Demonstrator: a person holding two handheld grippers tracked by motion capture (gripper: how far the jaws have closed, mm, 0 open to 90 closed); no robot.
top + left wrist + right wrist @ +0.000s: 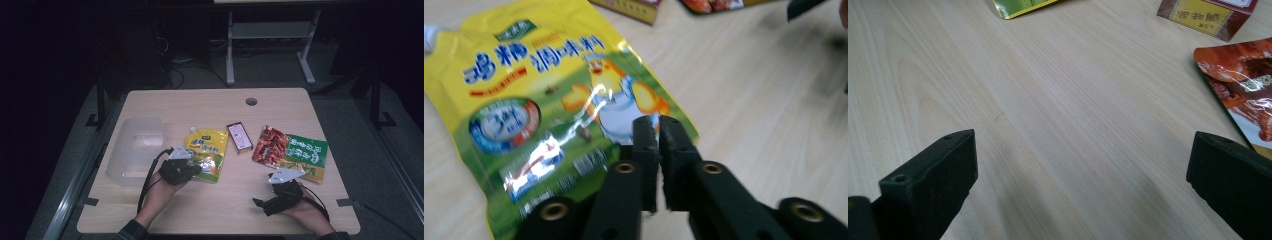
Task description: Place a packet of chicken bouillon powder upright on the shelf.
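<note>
The wooden table (pixel 220 210) is the biggest thing here. Next comes one see-through plastic box (pixel 135 150), just beside the left claw (pixel 192 162) on its outer side.

Then come two flat food bags. One is red and green (pixel 290 150), just past the right claw (pixel 260 202) on the far side. Its writing is too small to read.

The other is the yellow and green pouch (pixel 539 115). It has blue Chinese words near the top, a cartoon chick in an apron, and a round blue badge. The words are not in letters I can spell out. This pouch lies flat on the table, right under the left claw and ahead of it.

One small pink box (pixel 239 137) sits between the two bags, far ahead of both claws. It has a yellow label with Chinese words.

The left claw is pinched on the near edge of the pouch, with its jaws almost touching.

The right claw is wide open, holds nothing, and has only bare table between its jaws.
</note>
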